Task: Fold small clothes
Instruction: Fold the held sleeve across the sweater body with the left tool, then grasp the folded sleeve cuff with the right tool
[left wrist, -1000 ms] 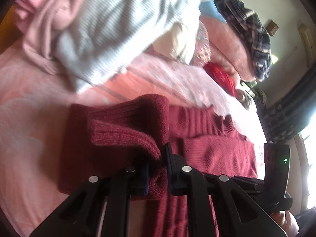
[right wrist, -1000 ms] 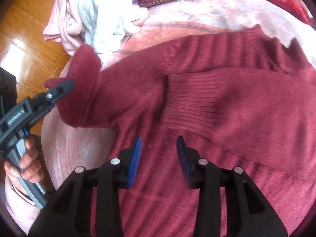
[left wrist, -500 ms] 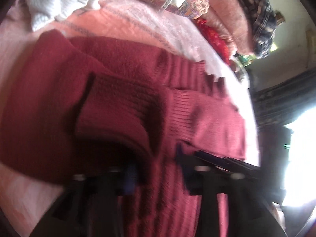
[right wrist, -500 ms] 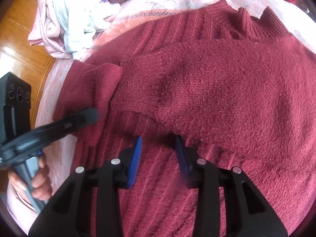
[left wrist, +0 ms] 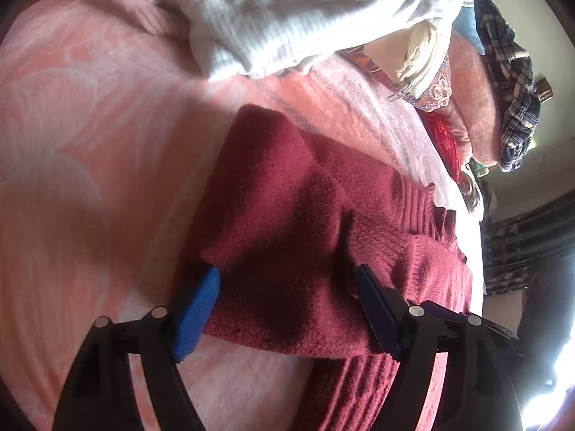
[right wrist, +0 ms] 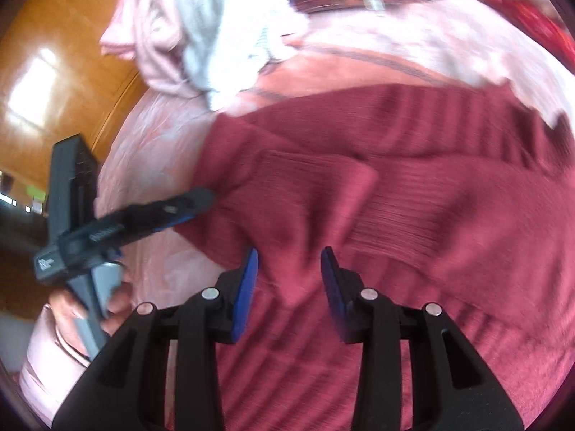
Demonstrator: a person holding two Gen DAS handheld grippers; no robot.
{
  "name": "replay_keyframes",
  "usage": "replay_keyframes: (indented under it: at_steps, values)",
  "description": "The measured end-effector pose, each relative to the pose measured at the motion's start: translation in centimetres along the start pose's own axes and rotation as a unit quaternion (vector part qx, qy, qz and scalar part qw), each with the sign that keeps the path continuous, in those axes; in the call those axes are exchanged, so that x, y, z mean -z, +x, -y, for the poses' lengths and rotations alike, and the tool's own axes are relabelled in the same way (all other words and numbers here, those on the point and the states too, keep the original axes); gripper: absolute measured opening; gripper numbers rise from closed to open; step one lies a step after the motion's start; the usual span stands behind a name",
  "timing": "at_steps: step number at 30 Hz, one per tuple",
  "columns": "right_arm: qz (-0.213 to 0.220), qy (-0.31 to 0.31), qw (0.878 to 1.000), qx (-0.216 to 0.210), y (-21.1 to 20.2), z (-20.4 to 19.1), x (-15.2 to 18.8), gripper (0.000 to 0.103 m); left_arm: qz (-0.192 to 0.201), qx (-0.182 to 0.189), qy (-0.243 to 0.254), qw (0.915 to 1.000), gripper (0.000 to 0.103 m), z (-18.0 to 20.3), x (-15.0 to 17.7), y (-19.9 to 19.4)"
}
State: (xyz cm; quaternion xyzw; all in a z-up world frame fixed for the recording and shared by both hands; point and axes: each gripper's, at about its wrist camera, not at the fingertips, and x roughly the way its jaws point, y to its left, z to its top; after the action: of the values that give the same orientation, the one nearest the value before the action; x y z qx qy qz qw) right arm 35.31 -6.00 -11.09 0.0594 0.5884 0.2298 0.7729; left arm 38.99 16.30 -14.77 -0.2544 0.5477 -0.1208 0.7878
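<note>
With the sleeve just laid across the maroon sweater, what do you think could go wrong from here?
1. The left gripper has just been opening, and the folded sleeve lies between its pads, so pulling away may drag it out of place.
2. The sweater lies near the edge of the bed; a tug could slide it toward the floor.
3. The right gripper hovers open above the knit and may snag it.

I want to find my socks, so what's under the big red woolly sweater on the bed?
Under the dark red knitted sweater only the pink patterned bedspread shows, spreading out past its edges. Anything lying beneath its middle is covered and cannot be seen.
</note>
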Motion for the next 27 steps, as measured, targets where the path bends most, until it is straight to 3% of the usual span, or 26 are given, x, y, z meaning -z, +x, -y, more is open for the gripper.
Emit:
replay_keyframes:
  at_steps: [5,8,9,21,26,27]
  values:
    - [-0.018,-0.011,0.999,0.048,2.9,-1.5,-1.7,0.042,-0.009,-0.016,0.021,0.9996,0.078,0.2,0.0,0.3]
    - [-0.024,-0.017,0.997,0.068,3.9,-1.0,-1.8,0.021,-0.012,-0.017,0.027,0.9994,0.078,0.1,-0.1,0.6]
    - [-0.020,-0.020,0.997,0.077,3.7,-0.8,-1.7,0.008,-0.012,-0.016,0.028,0.9994,0.078,0.0,-0.1,0.6]
    - [0.049,0.067,0.997,0.003,-2.6,6.3,2.7,0.009,0.000,-0.039,0.045,0.9982,0.078,0.7,0.5,1.1]
    - [0.037,0.099,0.994,0.002,-3.7,9.7,6.4,0.020,0.004,-0.044,0.051,0.9977,0.079,0.9,0.7,1.2]
    - [0.034,0.101,0.994,0.004,-4.0,10.3,7.1,0.026,0.005,-0.047,0.057,0.9972,0.080,1.0,0.8,1.2]
